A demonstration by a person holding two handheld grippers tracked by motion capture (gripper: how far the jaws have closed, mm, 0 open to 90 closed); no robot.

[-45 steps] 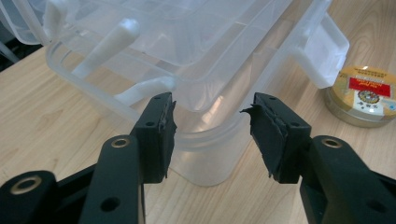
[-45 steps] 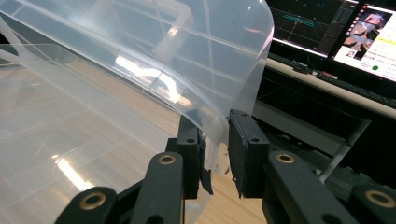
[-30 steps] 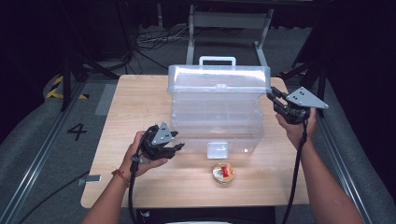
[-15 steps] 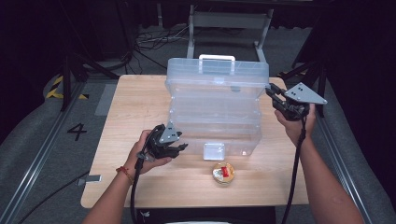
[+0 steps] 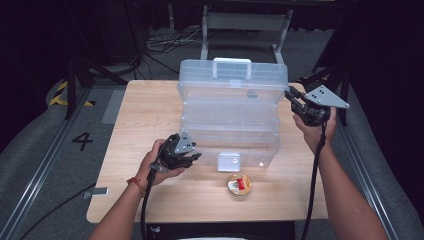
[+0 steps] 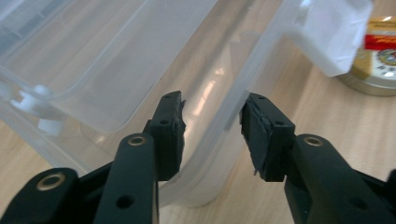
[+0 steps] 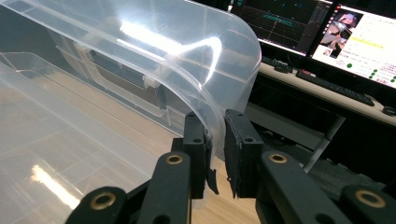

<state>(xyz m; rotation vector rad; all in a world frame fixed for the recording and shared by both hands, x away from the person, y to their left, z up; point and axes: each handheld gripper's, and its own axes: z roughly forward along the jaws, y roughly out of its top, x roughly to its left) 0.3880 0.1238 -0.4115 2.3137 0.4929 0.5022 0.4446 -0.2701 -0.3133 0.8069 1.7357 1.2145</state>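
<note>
High view: a clear plastic box (image 5: 232, 115) with a white handle on top stands mid-desk (image 5: 145, 105), its white latch (image 5: 228, 162) facing 6 o'clock. The left tongs (image 5: 192, 156), held in a hand (image 5: 160, 167) at the box's 8 o'clock corner, meet the bottom tier's front-left edge. The right tongs (image 5: 291, 96) sit at the lid's right end, near 3 o'clock, in a hand (image 5: 312, 127) raised off the desk. A small round tin (image 5: 238, 185) lies just beside the latch at 6 o'clock, apart from the box. Bare wood lies open at 9 o'clock and along the near edge; the box's right end runs close to the desk's right edge.

Left gripper view: the left tongs (image 6: 212, 130) straddle the rounded corner wall of the box (image 6: 140, 56); their jaws have just been closing, yet gaps show between the pads and the wall, so they stand apart. The latch (image 6: 334, 35) and tin (image 6: 378, 56) sit at 1 o'clock.

Right gripper view: the right tongs (image 7: 215, 151) are clamped on the curved corner rim of the raised lid (image 7: 140, 46), pads pressing both faces of it. Open trays lie below at 9 o'clock; monitors (image 7: 327, 32) stand beyond at 1 o'clock.
</note>
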